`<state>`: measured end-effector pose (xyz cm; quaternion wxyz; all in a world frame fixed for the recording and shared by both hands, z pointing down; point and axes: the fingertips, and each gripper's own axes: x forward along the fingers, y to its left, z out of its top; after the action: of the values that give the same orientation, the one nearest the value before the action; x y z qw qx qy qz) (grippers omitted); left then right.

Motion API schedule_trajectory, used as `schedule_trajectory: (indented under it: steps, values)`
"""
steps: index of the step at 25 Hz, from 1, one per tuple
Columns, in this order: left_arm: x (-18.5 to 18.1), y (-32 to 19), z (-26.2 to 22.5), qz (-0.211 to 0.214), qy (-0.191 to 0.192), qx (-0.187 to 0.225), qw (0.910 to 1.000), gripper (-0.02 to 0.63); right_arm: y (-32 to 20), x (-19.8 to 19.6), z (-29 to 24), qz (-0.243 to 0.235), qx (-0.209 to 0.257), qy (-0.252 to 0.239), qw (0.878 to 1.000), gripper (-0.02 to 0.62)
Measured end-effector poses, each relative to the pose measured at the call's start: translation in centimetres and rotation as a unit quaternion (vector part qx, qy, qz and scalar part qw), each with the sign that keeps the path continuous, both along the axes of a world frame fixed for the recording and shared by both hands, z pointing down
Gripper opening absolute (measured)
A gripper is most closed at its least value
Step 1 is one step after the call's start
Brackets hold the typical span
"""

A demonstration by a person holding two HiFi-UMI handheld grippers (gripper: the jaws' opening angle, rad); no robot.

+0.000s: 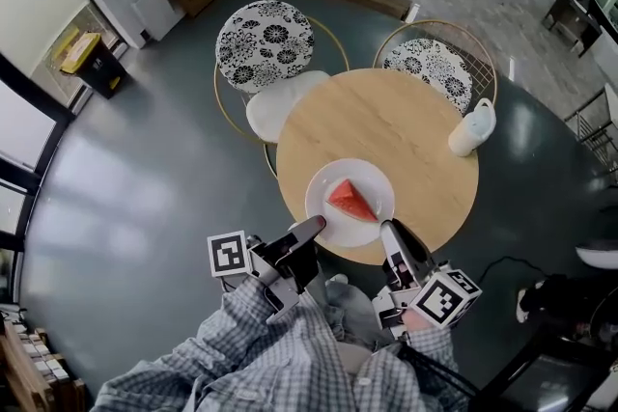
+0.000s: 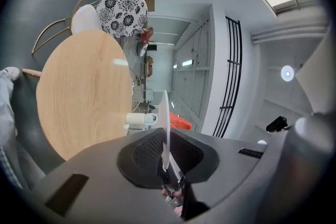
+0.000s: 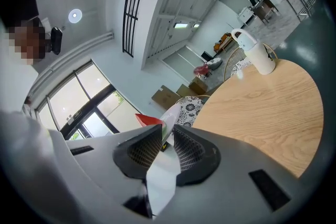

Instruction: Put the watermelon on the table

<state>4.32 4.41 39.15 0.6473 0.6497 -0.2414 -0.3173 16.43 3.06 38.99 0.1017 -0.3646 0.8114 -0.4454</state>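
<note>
At the lower centre of the head view, we grip a white plate (image 1: pixel 379 177) from both sides: left gripper (image 1: pixel 315 227) clenched on its left rim, right gripper (image 1: pixel 389 232) on its right rim. Our watermelon slice (image 1: pixel 351 201) lies on it, over the round table (image 1: pixel 406 121) near its lower edge.

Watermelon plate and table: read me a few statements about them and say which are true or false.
1. The left claw and right claw are both shut on the plate rim. True.
2. The plate carries a banana. False: it carries a watermelon slice.
3. A white jug stands on the round table. True.
4. The jug touches the plate. False: it stands apart, by the table's right edge.
</note>
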Motion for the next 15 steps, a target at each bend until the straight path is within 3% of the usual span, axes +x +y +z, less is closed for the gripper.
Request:
schedule_trajectory:
  steps: [15]
  values:
    - [-3.6,-6.4,-0.1,0.039,-0.006,0.003,0.9992,0.034,-5.7,-3.6,0.3,0.024,-0.017,0.011,1.0,0.077]
